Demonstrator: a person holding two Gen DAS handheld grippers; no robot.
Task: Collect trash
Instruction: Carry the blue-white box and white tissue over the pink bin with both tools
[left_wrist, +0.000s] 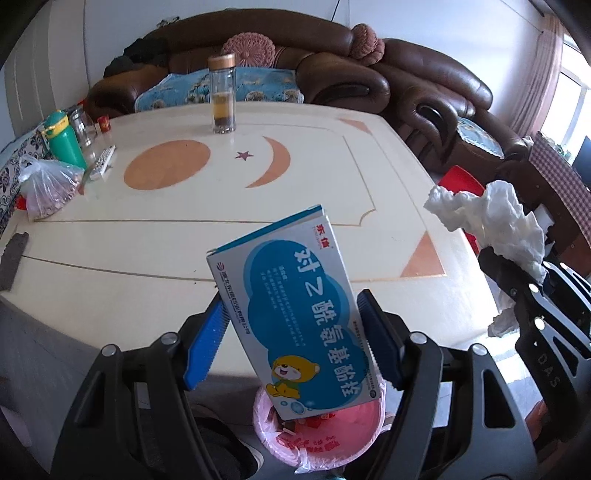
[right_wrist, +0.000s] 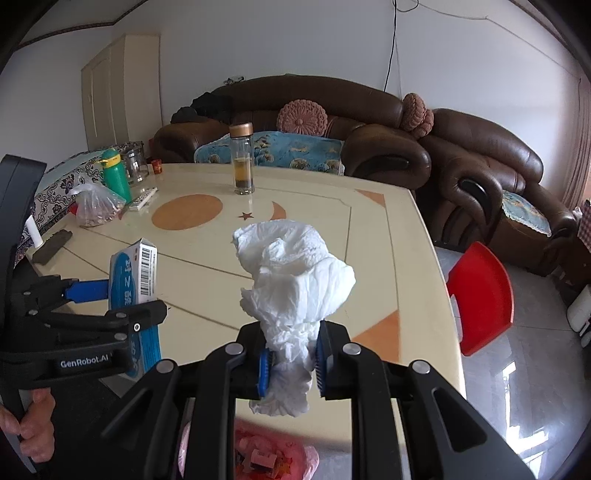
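My left gripper (left_wrist: 295, 332) is shut on a blue and white medicine box (left_wrist: 295, 314), tilted, held above a bin lined with a pink bag (left_wrist: 321, 439) by the table's near edge. The box (right_wrist: 135, 280) and the left gripper (right_wrist: 122, 306) also show in the right wrist view. My right gripper (right_wrist: 291, 362) is shut on a crumpled white tissue (right_wrist: 295, 277), also above the pink-lined bin (right_wrist: 273, 458). The tissue (left_wrist: 491, 218) shows at the right of the left wrist view.
The cream table (left_wrist: 184, 240) carries a glass tea bottle (left_wrist: 221, 96), a green bottle (left_wrist: 64, 140), a plastic bag of food (left_wrist: 48, 188), a remote (left_wrist: 103, 162) and a dark object (left_wrist: 13, 258). A red stool (right_wrist: 480, 295) stands right of the table. Brown sofas (right_wrist: 369, 122) are behind.
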